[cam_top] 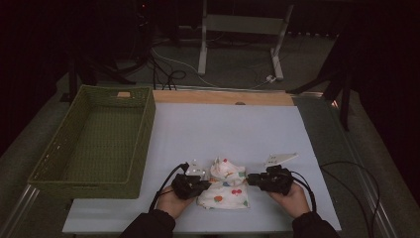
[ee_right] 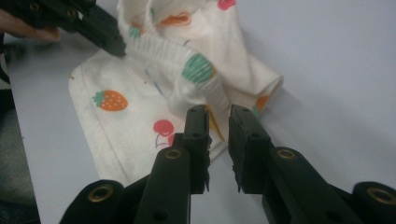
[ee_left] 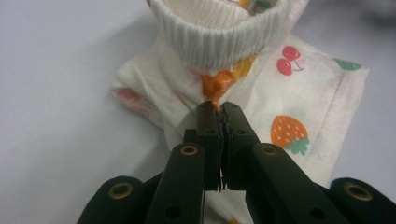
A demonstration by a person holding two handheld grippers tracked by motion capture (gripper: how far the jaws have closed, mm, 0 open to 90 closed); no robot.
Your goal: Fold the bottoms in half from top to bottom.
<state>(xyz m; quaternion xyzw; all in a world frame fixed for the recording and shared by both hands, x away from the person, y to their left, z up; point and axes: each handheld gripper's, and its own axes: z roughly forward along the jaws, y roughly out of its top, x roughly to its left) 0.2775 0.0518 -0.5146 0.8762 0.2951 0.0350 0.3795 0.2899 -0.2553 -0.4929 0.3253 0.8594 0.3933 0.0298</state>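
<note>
Black left gripper pinches the fruity cloth at twelve o'clock; right gripper gapes slightly, empty. One tug could unfold everything.

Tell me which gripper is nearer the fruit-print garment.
Left. The left gripper is pinched shut on the fruit-print garment just below its ribbed cuff. The right gripper sits at its other side, jaws slightly apart, nothing between them.

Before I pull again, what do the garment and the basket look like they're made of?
Garment: soft cream knit, probably cotton, matte, fruit-printed, with a ribbed cuff and stitched hem. Basket: green woven wicker or a look-alike, going by the plaited walls.
</note>
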